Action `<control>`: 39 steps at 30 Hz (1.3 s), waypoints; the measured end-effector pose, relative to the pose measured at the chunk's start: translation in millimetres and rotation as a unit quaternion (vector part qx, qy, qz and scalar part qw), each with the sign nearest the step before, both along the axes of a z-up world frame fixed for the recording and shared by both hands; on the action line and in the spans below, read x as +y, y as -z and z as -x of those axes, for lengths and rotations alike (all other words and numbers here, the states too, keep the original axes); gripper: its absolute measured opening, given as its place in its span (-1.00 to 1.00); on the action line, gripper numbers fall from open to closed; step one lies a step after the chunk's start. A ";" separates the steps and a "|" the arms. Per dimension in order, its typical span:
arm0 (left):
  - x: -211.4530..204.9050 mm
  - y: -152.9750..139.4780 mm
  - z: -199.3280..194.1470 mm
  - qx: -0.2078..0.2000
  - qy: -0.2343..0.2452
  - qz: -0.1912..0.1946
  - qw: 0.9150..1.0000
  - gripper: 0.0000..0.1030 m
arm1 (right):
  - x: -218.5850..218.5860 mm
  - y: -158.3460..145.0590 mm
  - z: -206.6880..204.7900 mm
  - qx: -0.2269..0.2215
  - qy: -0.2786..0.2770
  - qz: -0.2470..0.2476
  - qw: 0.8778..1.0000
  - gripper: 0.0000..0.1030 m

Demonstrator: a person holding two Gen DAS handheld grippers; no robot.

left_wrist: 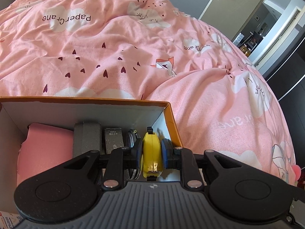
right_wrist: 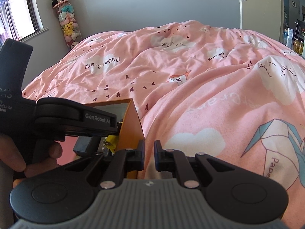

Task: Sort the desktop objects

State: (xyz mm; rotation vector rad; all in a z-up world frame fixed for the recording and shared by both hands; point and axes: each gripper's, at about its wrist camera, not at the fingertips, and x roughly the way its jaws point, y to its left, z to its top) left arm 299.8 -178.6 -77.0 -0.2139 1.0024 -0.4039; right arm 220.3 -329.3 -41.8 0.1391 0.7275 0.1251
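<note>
In the left wrist view, an orange-rimmed box is seen resting on the bed, with a row of things stood along its floor. Going left to right, a pink pouch is found at the left wall, then a grey case, a small dark card box, a dark round item that cannot be identified, and last the yellow tape measure at the right end, close to the box's right wall.

The left tongs are clamped on the yellow tape measure, one blue pad pressed to each of its flat sides. It is held on edge inside the box, its long axis running away from the camera, in line with the tongs. Whether it already rests on the box floor cannot be told.

Further right, outside the box, the right tongs are held over the bedspread, just beside the box's right wall, their pads slightly apart with nothing between them.

The left tongs are plainly the nearer. The coming move is judged to turn on the narrow slot between the dark round item and the right wall: release can be made only with the tape measure kept on edge in it.
</note>
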 end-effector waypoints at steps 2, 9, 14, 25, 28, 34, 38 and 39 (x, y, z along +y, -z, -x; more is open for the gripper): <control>0.9 -0.2 -1.3 0.003 0.000 0.002 1.000 -0.56 | -1.1 -0.6 0.3 0.000 0.001 -0.001 1.000 -0.80; 2.7 -1.9 -1.3 0.012 0.000 0.005 1.000 -0.53 | -1.9 -2.8 2.6 -0.002 0.000 -0.002 1.000 -0.80; 7.0 -16.8 11.0 0.002 0.010 0.007 1.000 -0.53 | 0.1 -7.1 8.6 -0.005 -0.001 0.000 1.000 -0.80; 31.2 -74.6 79.0 -0.075 0.031 -0.045 0.996 -0.53 | 31.9 -34.1 49.9 -0.031 -0.011 0.013 0.999 -0.79; 41.1 -84.9 100.6 -0.097 0.032 -0.069 0.992 -0.53 | 45.1 -37.7 68.4 -0.041 -0.010 0.019 0.999 -0.79; 61.4 -95.8 136.1 -0.118 0.027 -0.092 0.988 -0.53 | 65.4 -42.3 101.1 -0.054 -0.015 0.020 0.998 -0.80; 74.0 -97.1 158.9 -0.129 0.020 -0.103 0.986 -0.53 | 76.9 -47.1 119.9 -0.070 -0.023 0.033 0.997 -0.80; 77.3 -96.8 165.0 -0.130 0.017 -0.105 0.986 -0.52 | 79.2 -47.8 124.6 -0.073 -0.024 0.036 0.996 -0.80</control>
